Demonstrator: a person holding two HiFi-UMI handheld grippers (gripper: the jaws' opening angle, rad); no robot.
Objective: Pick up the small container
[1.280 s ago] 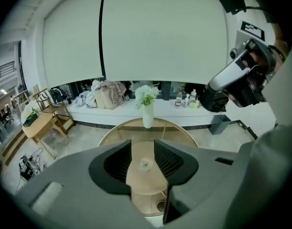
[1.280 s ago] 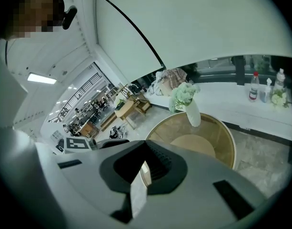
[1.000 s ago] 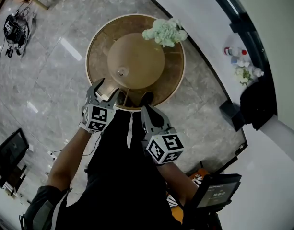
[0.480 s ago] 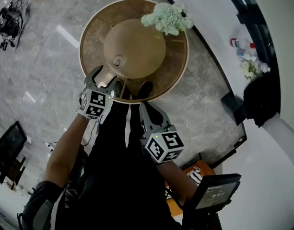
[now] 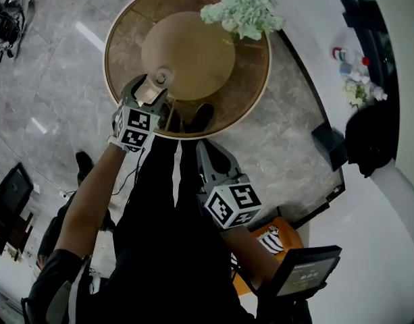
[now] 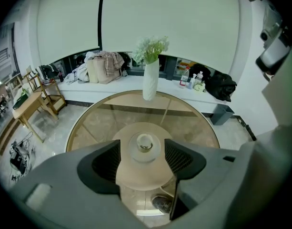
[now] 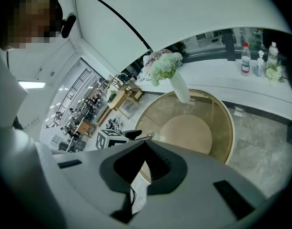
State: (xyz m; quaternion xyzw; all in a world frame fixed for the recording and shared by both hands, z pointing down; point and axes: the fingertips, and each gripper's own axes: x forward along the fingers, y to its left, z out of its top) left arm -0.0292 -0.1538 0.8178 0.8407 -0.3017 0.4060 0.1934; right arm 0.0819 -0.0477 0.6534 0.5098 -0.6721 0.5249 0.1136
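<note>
**Inspector:** Report the left claw.

**Operator:** I have the left gripper (image 5: 149, 92) spread wide and tilted down at the glass table (image 6: 88, 113). The small container (image 6: 145, 146) stands upright on the glass, centred in the gap and just ahead of the tips. Neither pad touches it. I judge the wide gap is there so both pads can pass its sides without knocking it.

**Inspector:** And the right claw?

**Operator:** The right gripper (image 7: 146, 146) is closed tip to tip on nothing. It is held back near the body, behind and to the right of the left claw, I judge to leave the approach free. The vase of flowers (image 6: 150, 82) stands well beyond the container, clear of the line.
</note>
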